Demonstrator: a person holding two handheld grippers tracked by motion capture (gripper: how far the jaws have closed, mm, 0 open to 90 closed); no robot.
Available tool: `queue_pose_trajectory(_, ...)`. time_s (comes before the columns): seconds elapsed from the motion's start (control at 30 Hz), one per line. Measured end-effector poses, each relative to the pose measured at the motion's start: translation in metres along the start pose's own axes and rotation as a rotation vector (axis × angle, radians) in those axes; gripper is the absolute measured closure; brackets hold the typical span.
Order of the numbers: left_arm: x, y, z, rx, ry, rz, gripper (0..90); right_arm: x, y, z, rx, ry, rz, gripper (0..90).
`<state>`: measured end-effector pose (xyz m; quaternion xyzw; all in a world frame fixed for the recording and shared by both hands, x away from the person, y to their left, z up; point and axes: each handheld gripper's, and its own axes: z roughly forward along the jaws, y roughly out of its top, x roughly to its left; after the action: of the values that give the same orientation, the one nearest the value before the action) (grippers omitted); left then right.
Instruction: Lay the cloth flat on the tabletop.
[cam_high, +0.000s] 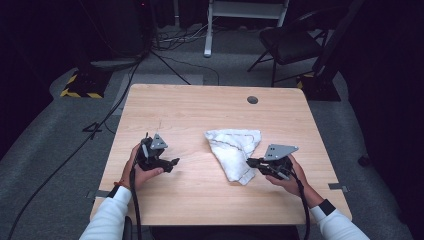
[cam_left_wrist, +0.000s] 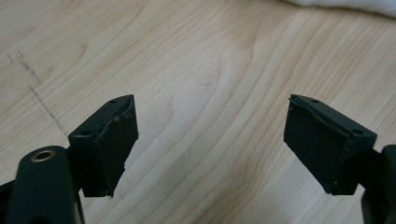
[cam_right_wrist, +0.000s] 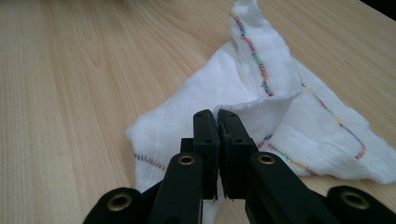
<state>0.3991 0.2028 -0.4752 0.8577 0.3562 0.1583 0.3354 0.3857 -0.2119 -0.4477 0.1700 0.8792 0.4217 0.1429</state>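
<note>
Claw tips of the right claw (cam_right_wrist: 218, 116) pinch a fold of the white cloth (cam_right_wrist: 261, 107) lying mid-surface (cam_high: 200, 105), likely to lift it for folding, while the left claw (cam_left_wrist: 210, 140) hovers open over bare wood.

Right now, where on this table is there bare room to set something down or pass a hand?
The far strip between the white cloth and the table edge with the round hole is bare, as is the near strip in front of both hands. Between the left gripper and the cloth is open wood. It is crowded where the right gripper meets the cloth.
</note>
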Motion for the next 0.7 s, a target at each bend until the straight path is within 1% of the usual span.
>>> queue_pose_trajectory(0.03, 0.001, -0.002, -0.001, 0.007, -0.009, -0.011, 18.2, 0.002, 0.001, 0.001, 0.001, 0.003, 0.0, 86.9)
queue_pose_trajectory(0.07, 0.001, -0.002, -0.001, 0.007, -0.009, -0.011, 18.3, 0.002, 0.001, 0.001, 0.001, 0.003, 0.0, 86.9)
queue_pose_trajectory(0.1, 0.003, -0.005, -0.002, 0.002, -0.008, -0.028, 18.3, 0.006, 0.004, 0.006, 0.008, 0.014, -0.017, 86.9)
queue_pose_trajectory(0.17, 0.004, -0.005, -0.002, 0.0, 0.0, -0.03, 18.3, 0.007, 0.004, 0.007, 0.012, 0.017, -0.021, 87.0)
queue_pose_trajectory(0.2, 0.005, -0.006, -0.002, -0.001, -0.001, -0.034, 18.2, 0.011, 0.008, 0.011, 0.016, 0.027, -0.031, 87.0)
queue_pose_trajectory(0.23, 0.005, -0.006, -0.001, 0.009, 0.002, -0.029, 18.2, 0.013, 0.009, 0.013, 0.014, 0.031, -0.036, 87.0)
queue_pose_trajectory(0.3, 0.004, -0.006, 0.0, 0.015, -0.001, -0.027, 18.2, 0.014, 0.011, 0.014, 0.01, 0.035, -0.04, 87.0)
queue_pose_trajectory(0.33, 0.004, -0.006, 0.001, 0.02, 0.0, -0.018, 18.3, 0.018, 0.014, 0.016, 0.007, 0.05, -0.045, 87.0)
queue_pose_trajectory(0.37, 0.004, -0.006, 0.001, 0.02, 0.0, -0.018, 18.2, 0.018, 0.014, 0.016, 0.007, 0.05, -0.045, 87.0)
queue_pose_trajectory(0.4, 0.002, -0.005, 0.001, 0.01, 0.009, -0.019, 18.2, 0.023, 0.018, 0.02, 0.006, 0.061, -0.057, 86.9)
queue_pose_trajectory(0.43, 0.002, -0.005, 0.001, 0.01, 0.009, -0.019, 18.2, 0.023, 0.018, 0.02, 0.006, 0.061, -0.057, 86.9)
queue_pose_trajectory(0.47, 0.002, -0.004, 0.001, 0.014, 0.008, -0.008, 18.2, 0.029, 0.021, 0.025, 0.007, 0.077, -0.067, 86.9)
queue_pose_trajectory(0.5, 0.002, -0.004, 0.001, 0.014, 0.008, -0.008, 18.2, 0.029, 0.021, 0.025, 0.007, 0.077, -0.067, 86.9)
queue_pose_trajectory(0.53, 0.001, -0.004, 0.001, 0.015, 0.004, -0.006, 18.2, 0.036, 0.025, 0.031, 0.014, 0.09, -0.081, 86.9)
queue_pose_trajectory(0.7, -0.001, -0.002, 0.0, 0.011, 0.001, -0.002, 18.2, 0.05, 0.032, 0.045, 0.019, 0.125, -0.112, 86.7)
